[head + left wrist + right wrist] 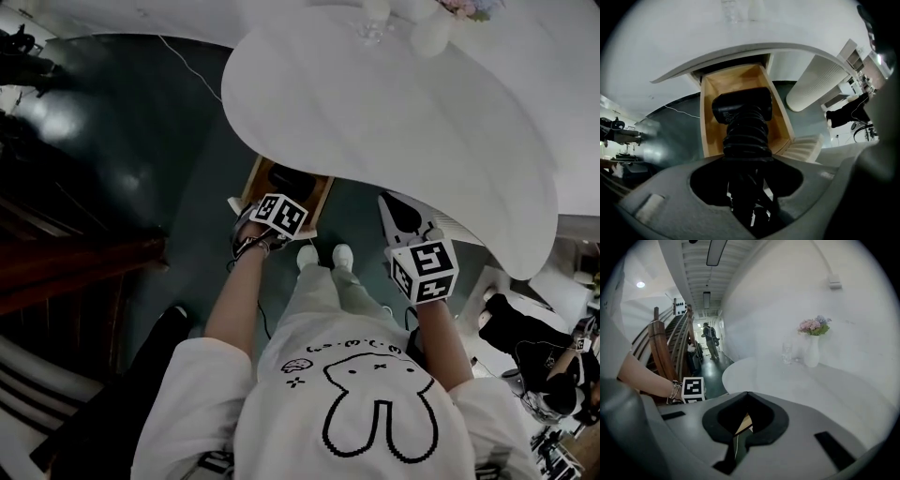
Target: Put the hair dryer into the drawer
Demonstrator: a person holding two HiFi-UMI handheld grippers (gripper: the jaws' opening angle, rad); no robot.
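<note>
The right gripper (pixel 740 434) is pressed together, empty. The left gripper (pixel 749 197) pinches the black hair dryer (pixel 742 108) by its cable-wound handle. The dryer's boxy body sits in the open wooden drawer (pixel 708 136) under the white bench (pixel 693 42).

Looking steeply down over my operator's white shirt (pixel 356 403) with its rabbit outline. White oval table (pixel 394 122) fills the upper frame. A wooden drawer (pixel 322 195) stands pulled out from under its near edge, with the dark hair dryer (pixel 292 178) inside. Left gripper (pixel 281 201) reaches to the drawer's front, its marker cube (pixel 279 214) over the near rim. Right gripper (pixel 401 216) hangs apart, right of the drawer, below the table edge. Two white shoes (pixel 323 255) on dark floor (pixel 187 141) between the arms. Vase (pixel 431 33) with flowers (pixel 464 7) at the table's far side.
</note>
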